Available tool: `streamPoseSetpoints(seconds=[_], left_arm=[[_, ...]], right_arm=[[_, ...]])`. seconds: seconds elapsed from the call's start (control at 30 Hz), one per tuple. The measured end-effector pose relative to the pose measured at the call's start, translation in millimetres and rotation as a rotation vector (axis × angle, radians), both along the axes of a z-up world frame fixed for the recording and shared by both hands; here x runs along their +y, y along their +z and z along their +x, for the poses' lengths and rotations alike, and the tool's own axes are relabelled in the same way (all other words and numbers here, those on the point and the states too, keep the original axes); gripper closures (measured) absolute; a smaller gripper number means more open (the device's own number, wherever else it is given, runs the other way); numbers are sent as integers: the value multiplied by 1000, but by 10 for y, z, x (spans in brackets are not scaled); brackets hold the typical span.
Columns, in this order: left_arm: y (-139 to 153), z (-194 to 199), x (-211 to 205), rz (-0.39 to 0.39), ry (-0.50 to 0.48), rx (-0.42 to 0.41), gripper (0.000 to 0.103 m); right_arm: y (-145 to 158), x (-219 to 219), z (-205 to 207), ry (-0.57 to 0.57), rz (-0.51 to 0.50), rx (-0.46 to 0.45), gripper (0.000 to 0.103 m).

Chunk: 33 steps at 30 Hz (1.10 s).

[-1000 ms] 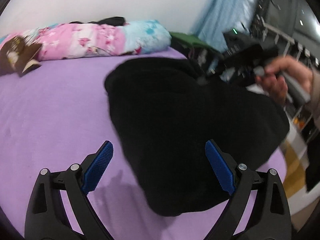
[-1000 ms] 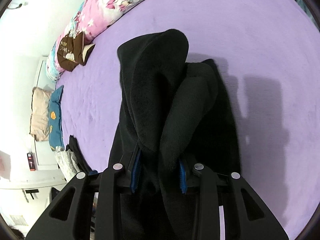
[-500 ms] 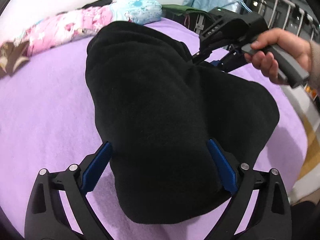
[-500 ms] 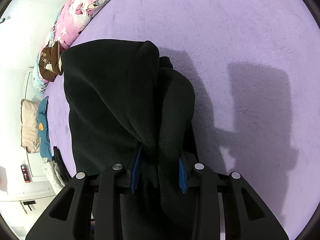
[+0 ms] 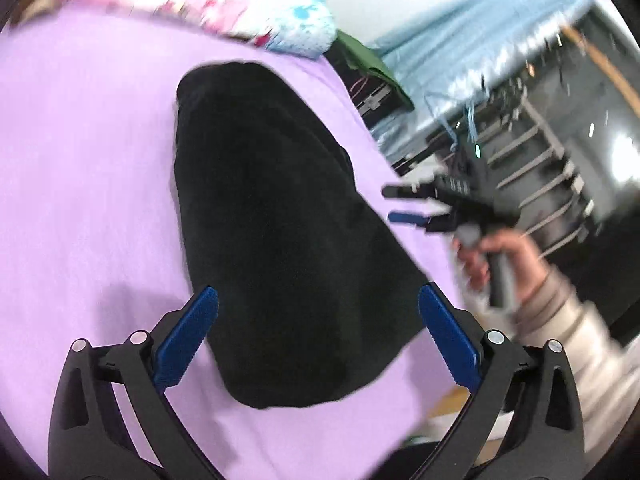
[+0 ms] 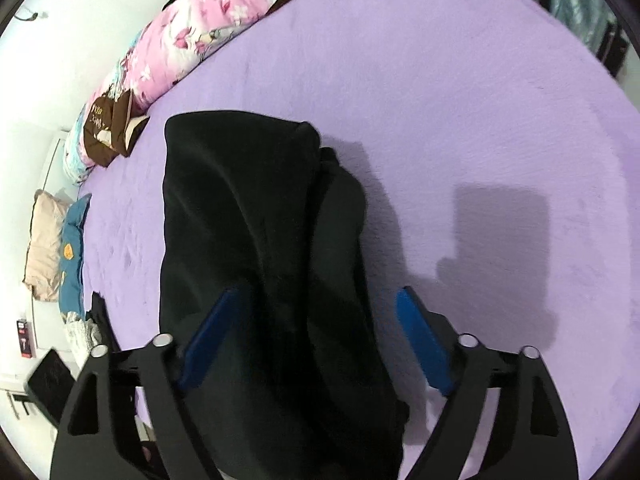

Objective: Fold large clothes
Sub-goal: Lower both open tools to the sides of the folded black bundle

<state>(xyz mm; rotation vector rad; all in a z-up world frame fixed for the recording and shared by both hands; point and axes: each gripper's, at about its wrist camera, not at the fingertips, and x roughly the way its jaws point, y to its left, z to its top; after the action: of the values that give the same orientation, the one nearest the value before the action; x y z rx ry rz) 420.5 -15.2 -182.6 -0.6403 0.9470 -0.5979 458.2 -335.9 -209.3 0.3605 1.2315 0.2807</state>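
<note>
Released since half a second ago: right hand-held gripper [image 6: 318, 338], jaws now spread wide, no longer pinching the black garment [image 5: 276, 232]. Left hand-held gripper [image 5: 318, 340]: wide, holding nothing. Garment: folded heap lying on the purple bed [image 6: 460, 112]. Surroundings: pink floral quilt [image 6: 188, 44] along the wall edge, brown item [image 6: 110, 128], pillows [image 6: 44, 240].

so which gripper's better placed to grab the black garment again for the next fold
Probably left: the left gripper hangs open over the black garment. The right gripper, also open, sits off the garment's far edge.
</note>
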Motion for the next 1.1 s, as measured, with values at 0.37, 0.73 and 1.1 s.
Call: streamPoseSetpoints(seconds=[0.37, 0.73, 1.1], left_arm=[[-184, 107, 510, 82, 145, 173, 6], [153, -409, 291, 443, 202, 22, 6], [83, -416, 59, 396, 136, 32, 6]], right_arm=[[101, -120, -692, -33, 46, -71, 16], [84, 372, -2341, -58, -67, -280, 12], [123, 481, -2672, -20, -52, -309, 12]])
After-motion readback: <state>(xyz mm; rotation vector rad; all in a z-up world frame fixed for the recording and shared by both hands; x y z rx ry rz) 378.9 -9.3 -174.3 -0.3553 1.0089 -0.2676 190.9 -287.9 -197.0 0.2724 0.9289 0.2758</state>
